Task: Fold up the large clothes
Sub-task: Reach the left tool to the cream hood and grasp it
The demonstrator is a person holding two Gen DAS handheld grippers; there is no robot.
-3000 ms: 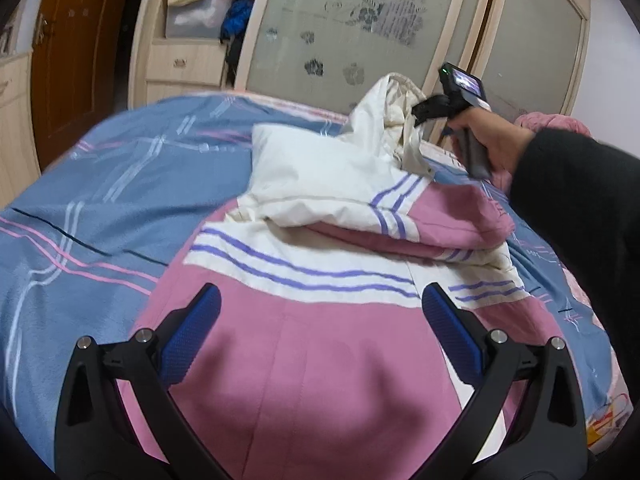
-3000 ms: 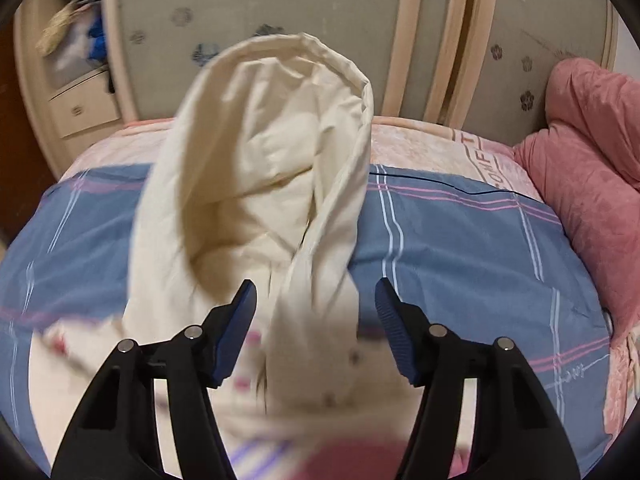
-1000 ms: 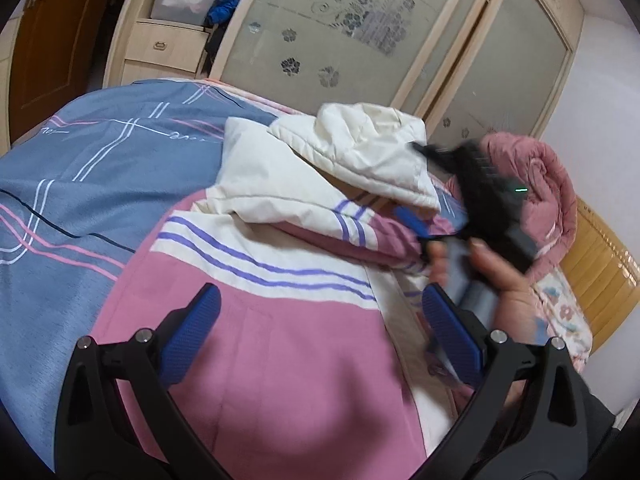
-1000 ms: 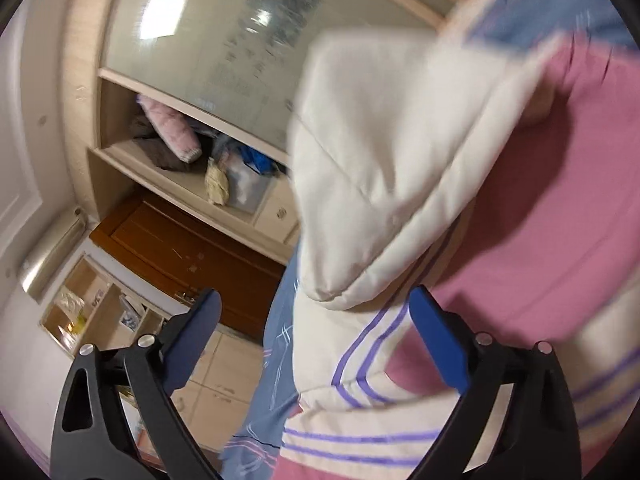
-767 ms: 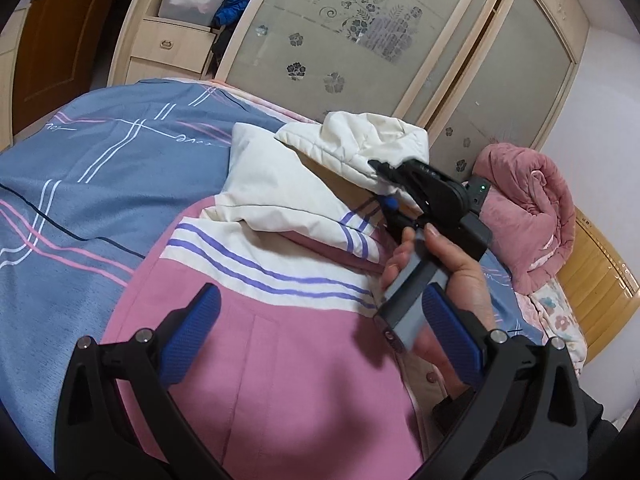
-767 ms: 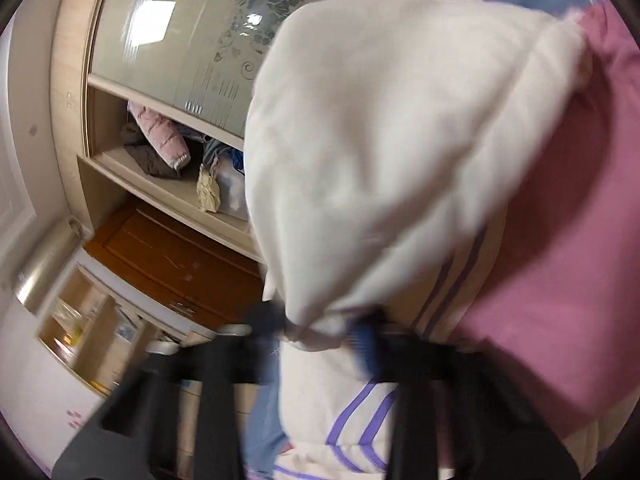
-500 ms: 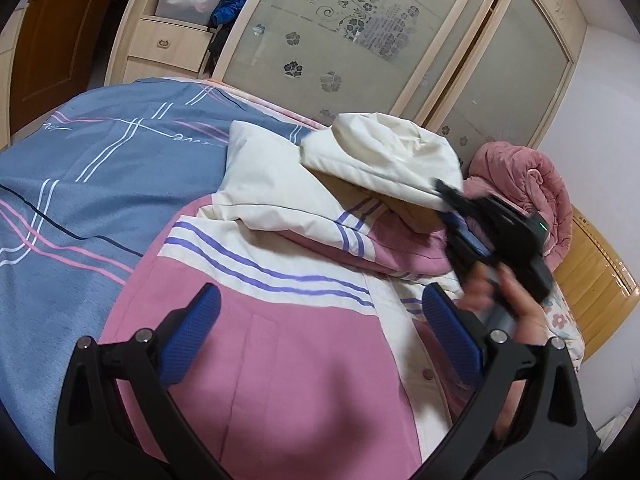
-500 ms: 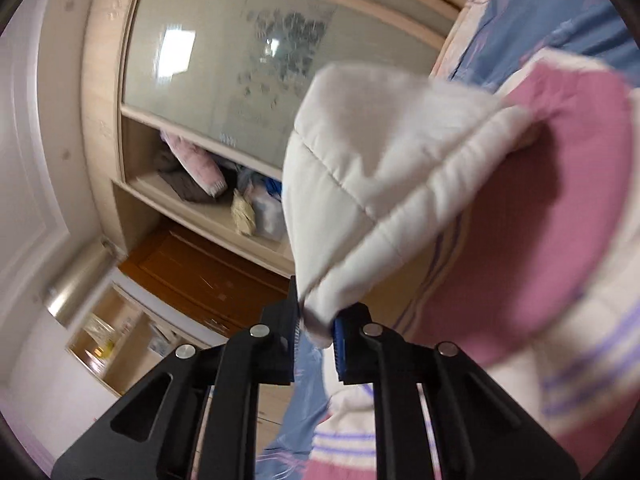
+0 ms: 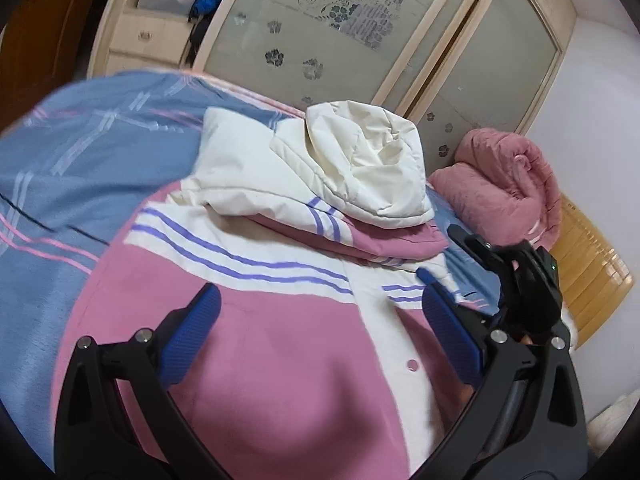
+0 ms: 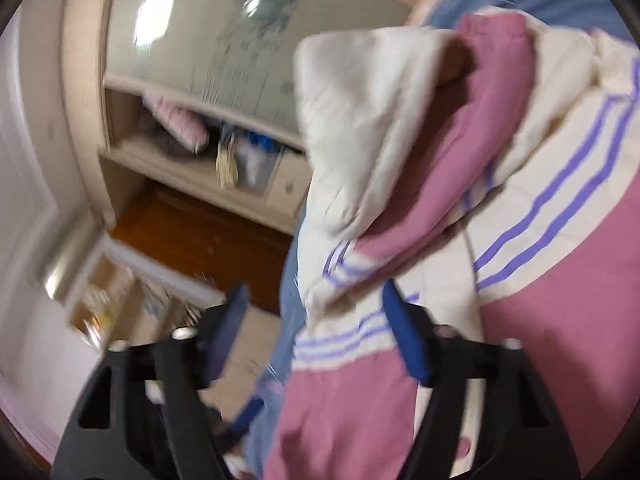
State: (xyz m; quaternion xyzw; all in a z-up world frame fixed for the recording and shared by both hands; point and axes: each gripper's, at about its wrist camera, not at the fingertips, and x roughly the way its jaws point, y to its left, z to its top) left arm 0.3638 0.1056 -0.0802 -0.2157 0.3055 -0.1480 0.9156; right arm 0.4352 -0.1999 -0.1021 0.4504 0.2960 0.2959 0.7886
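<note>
A pink and cream hooded jacket (image 9: pixel 260 344) with purple stripes lies on the bed. Its cream hood (image 9: pixel 372 168) is folded down over a folded sleeve. My left gripper (image 9: pixel 316 332) is open and empty, hovering over the pink body of the jacket. My right gripper (image 9: pixel 440 256) shows at the jacket's right edge in the left wrist view. In the blurred right wrist view it (image 10: pixel 316 332) is open and empty, with the jacket (image 10: pixel 560 320) and hood (image 10: pixel 360 112) just ahead.
The bed has a blue cover with pink and white lines (image 9: pixel 60 184). A rolled pink quilt (image 9: pixel 508 184) lies at the far right. A wardrobe with frosted sliding doors (image 9: pixel 320 32) and a drawer unit (image 9: pixel 140 40) stand behind the bed.
My right gripper let go of the hood, which now lies folded down on the jacket. It opened and drew back toward the jacket's right edge. My left gripper stayed open over the jacket.
</note>
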